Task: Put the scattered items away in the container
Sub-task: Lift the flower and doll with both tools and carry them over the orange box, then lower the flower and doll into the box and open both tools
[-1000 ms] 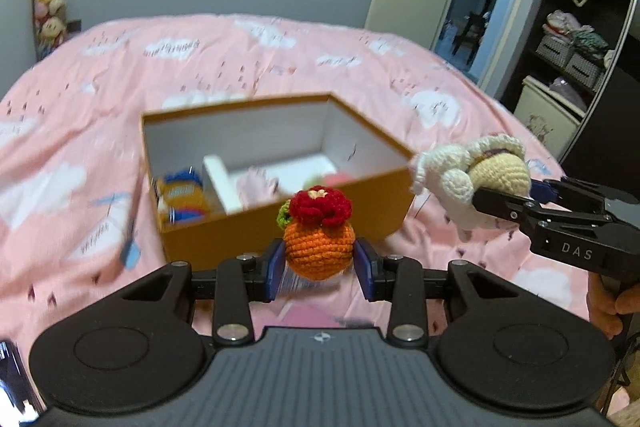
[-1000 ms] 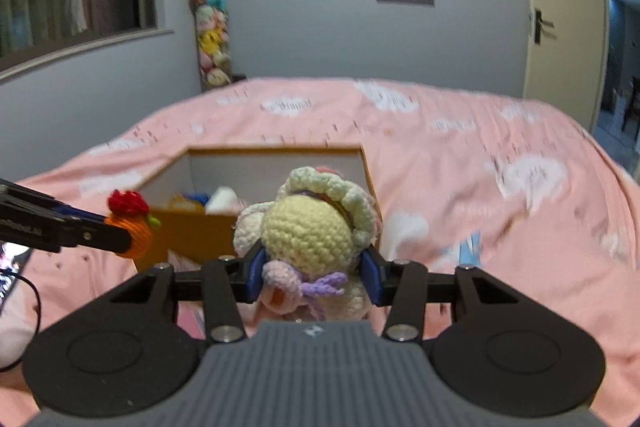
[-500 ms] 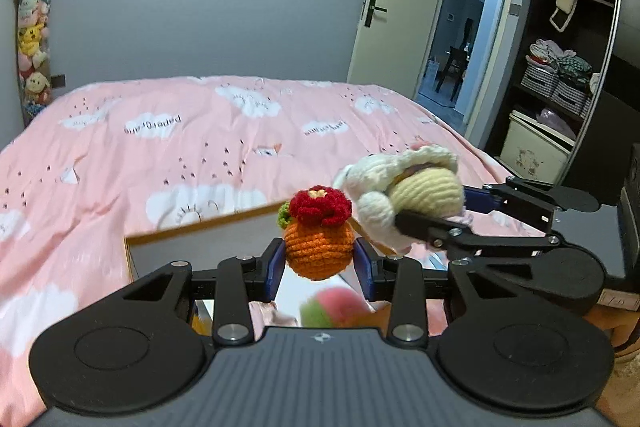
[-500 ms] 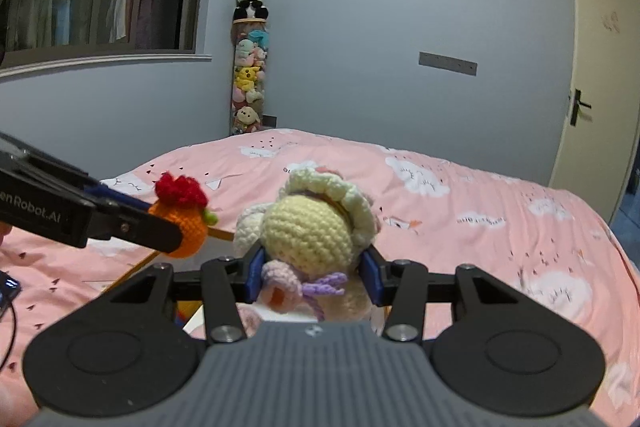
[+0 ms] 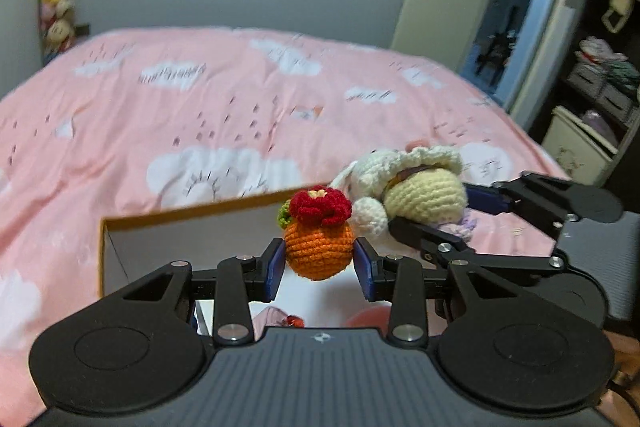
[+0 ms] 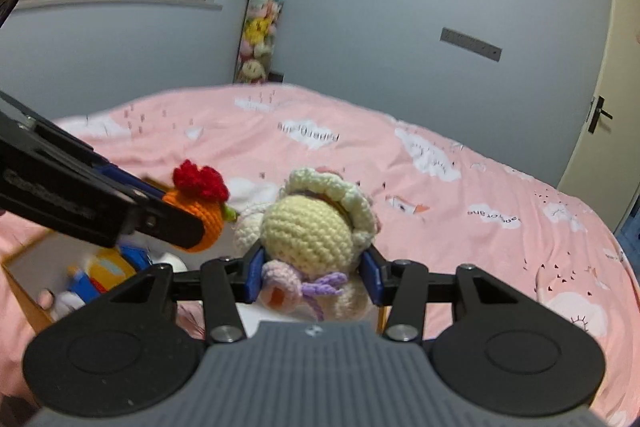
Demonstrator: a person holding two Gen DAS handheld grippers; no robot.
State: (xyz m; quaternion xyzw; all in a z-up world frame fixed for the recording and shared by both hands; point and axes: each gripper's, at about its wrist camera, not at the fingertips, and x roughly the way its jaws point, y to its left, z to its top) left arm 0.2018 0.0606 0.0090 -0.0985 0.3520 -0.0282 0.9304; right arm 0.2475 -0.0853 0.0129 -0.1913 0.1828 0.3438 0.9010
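Both claws loaded above the box (image 5: 180, 217). Left gripper (image 5: 319, 263) pinches the orange crochet fruit (image 5: 319, 247); right gripper (image 6: 312, 273) clamps the cream crochet doll (image 6: 308, 231), just right of the fruit. Judgement: clear the box rim, lower, release one at a time. Only the right view shows the toys (image 6: 100, 275) inside
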